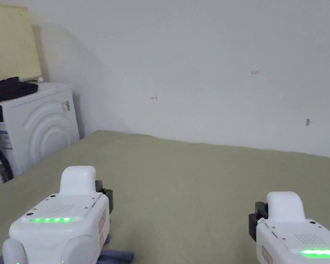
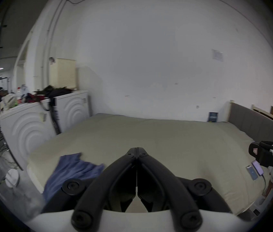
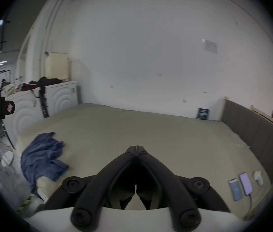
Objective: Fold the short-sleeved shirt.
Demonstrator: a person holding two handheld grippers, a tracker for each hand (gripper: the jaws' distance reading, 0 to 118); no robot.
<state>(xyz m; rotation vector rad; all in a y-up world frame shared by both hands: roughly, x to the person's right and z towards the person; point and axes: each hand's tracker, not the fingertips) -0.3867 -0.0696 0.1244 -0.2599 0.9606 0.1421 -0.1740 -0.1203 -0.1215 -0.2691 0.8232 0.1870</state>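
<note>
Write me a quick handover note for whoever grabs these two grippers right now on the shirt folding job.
Left gripper: jaws shut, holding nothing, raised above the bed.
Right gripper: jaws shut, holding nothing, also raised above the bed.
The crumpled blue short-sleeved shirt lies in a heap at the near left corner of the olive-green bed sheet, part of it hanging over the edge.
Two phones and a small white object lie near the right edge of the bed.
Done: nothing, the shirt is untouched.
Left: pull the shirt onto the sheet, spread it flat, then fold it.
</note>
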